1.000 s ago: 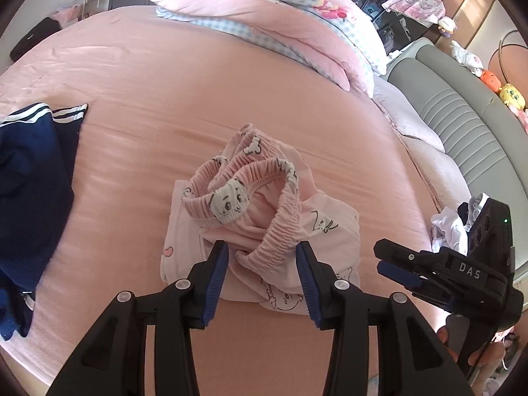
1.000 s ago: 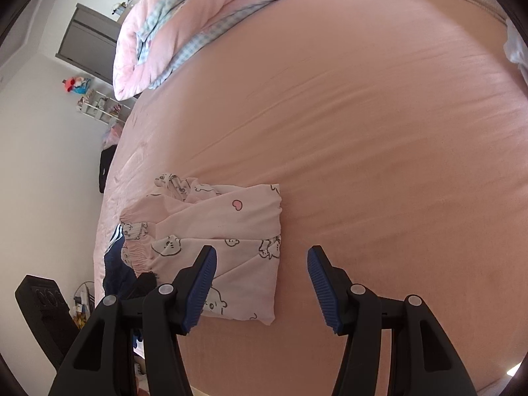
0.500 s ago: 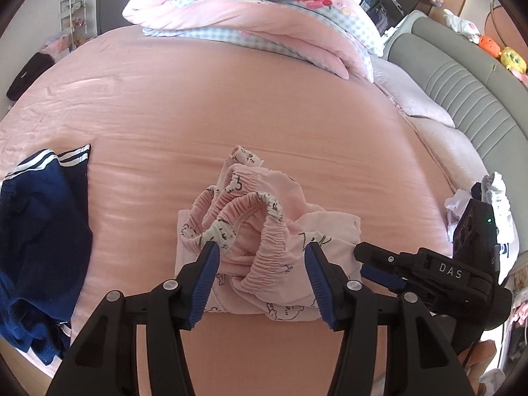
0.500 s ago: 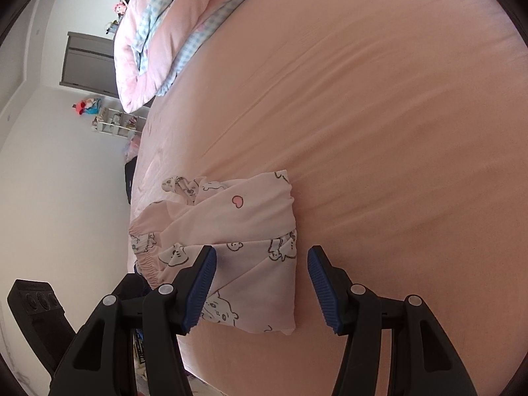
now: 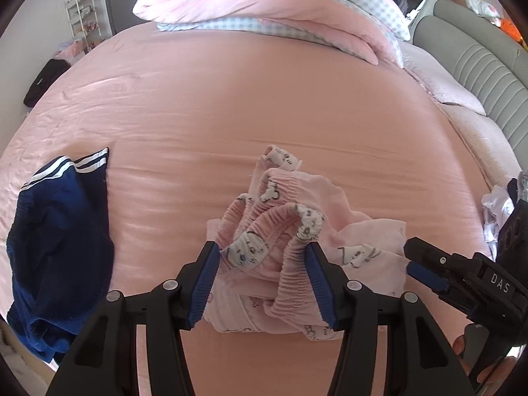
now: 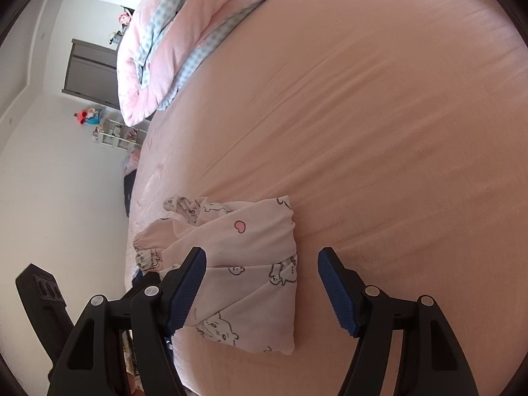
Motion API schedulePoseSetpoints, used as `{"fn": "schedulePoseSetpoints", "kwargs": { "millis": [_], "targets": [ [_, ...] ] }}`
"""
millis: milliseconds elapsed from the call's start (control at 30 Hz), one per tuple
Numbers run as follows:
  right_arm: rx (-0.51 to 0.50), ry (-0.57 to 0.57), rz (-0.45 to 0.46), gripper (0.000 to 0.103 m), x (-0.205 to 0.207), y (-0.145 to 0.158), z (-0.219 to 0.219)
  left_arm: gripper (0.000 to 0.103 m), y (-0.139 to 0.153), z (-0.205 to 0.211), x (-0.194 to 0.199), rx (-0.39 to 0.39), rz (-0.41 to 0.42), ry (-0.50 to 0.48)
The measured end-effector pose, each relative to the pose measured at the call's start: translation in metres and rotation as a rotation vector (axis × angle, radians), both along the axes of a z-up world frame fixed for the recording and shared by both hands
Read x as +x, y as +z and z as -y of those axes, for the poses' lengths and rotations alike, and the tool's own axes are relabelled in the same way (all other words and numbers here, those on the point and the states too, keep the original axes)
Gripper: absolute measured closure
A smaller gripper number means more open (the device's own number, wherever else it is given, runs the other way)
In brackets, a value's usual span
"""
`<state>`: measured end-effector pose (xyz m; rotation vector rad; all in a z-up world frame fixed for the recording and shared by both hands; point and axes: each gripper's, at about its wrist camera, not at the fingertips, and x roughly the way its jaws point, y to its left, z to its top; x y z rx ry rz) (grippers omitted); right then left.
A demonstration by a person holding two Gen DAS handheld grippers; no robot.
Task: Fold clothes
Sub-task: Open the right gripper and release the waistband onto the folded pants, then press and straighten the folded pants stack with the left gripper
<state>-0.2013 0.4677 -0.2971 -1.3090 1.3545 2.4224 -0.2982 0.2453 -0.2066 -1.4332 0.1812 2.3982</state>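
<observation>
Since the earlier frame the left gripper (image 5: 262,279) has tipped further down over the pink pyjama bottoms (image 5: 297,257), so the bundle now sits lower and closer between its blue pads, and the far pillows and quilt (image 5: 270,3) have slid toward the top middle of its view. The right gripper (image 6: 262,292) has kept its place, but its jaws are opening and now stand clearly wider than before.

The pink pyjama bottoms lie part-folded on the near middle of the pink bed sheet (image 5: 264,99), their gathered elastic waistband (image 5: 280,221) bunched up on top. The left gripper's jaws stand about half open on either side of that waistband; the cloth bulges up between the pads and brushes the left one, but no firm pinch shows. In the right wrist view the folded, bear-printed leg end of the bottoms lies flat under the gripper, its left finger over the cloth, its right finger over bare sheet; nothing is held between them.

A navy garment with white stripes (image 5: 59,237) lies crumpled at the near left edge of the bed, well apart from the bottoms. A grey padded headboard (image 5: 478,66) runs along the far right. White clothing (image 5: 495,211) lies at the right edge.
</observation>
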Motion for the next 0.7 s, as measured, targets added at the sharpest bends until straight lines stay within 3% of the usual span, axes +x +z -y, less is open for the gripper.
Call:
{"fn": "schedulePoseSetpoints", "kwargs": {
  "millis": [133, 233, 400, 567, 700],
  "targets": [
    [0.128, 0.043, 0.043, 0.033, -0.012, -0.002, 0.008, 0.051, -0.012, 0.010, -0.009, 0.040, 0.048, 0.012],
    [0.124, 0.027, 0.035, 0.033, -0.013, -0.004, 0.004, 0.039, -0.017, 0.019, -0.014, 0.055, 0.041, 0.045],
    [0.107, 0.021, 0.035, 0.033, -0.012, -0.007, -0.001, 0.029, -0.031, 0.029, -0.021, -0.065, -0.017, 0.108],
    [0.151, 0.033, 0.046, 0.033, -0.015, -0.003, 0.005, 0.029, -0.031, 0.038, -0.018, -0.027, 0.009, 0.116],
    [0.108, 0.012, 0.039, 0.033, -0.011, -0.003, 0.001, 0.029, -0.018, 0.049, -0.016, 0.073, 0.069, 0.143]
  ]
}}
